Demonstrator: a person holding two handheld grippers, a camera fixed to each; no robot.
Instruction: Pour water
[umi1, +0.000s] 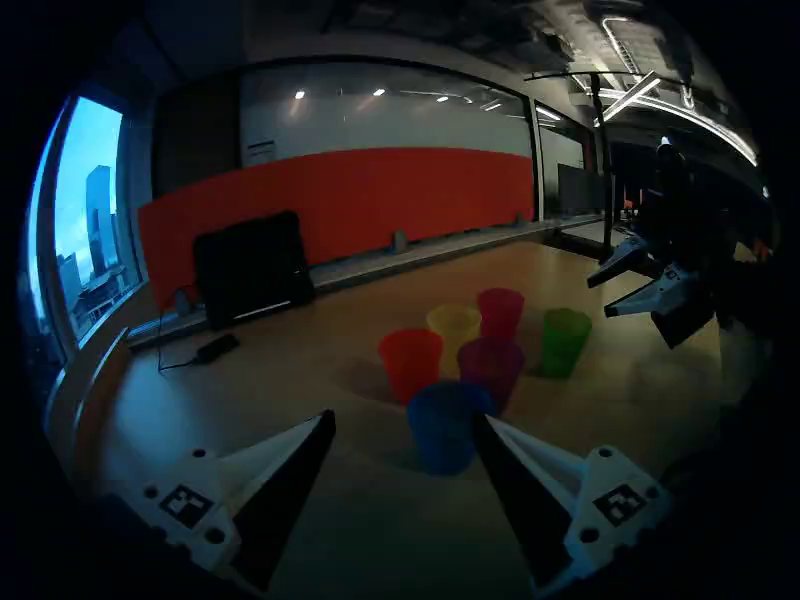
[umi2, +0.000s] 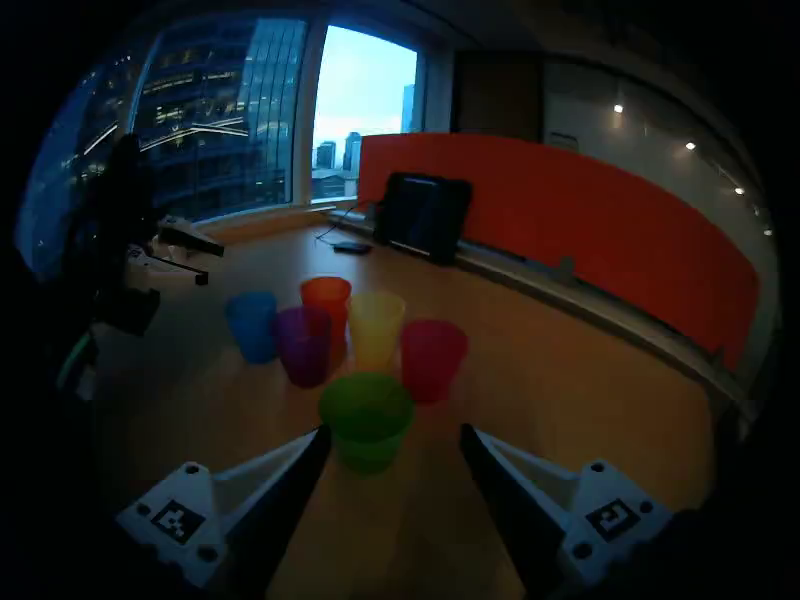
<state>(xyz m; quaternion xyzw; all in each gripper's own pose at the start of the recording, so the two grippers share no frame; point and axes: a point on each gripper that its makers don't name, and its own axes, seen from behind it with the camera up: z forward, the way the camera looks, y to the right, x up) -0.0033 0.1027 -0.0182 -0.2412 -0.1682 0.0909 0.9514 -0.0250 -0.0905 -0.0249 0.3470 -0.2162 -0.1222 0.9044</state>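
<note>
At the near edge of the left gripper view, the left claw (umi1: 402, 418) is spread wide, nothing held. The blue cup (umi1: 445, 430) stands upright just past its fingertips, close to one finger, not gripped. In the right gripper view the right claw (umi2: 393, 432) is also wide apart and empty, with the green cup (umi2: 366, 420) upright just ahead of the gap; contact not clear.

Task looks not started: no cup lifted, none tilted, no pour under way. Whether any cup holds water is too dim to tell. Left to do, by my read: close on a cup, lift it, tip it into another.

Behind the blue one, on the wood counter (umi1: 300, 370), the rest cluster tight: purple cup (umi1: 492, 365), red cup (umi1: 411, 362), yellow cup (umi1: 453, 328), pink cup (umi1: 500, 310). All upright. Farther back, a black case (umi1: 250, 265) stands by the red wall panel (umi1: 400, 190), with a window (umi1: 85, 200) off to the side.
</note>
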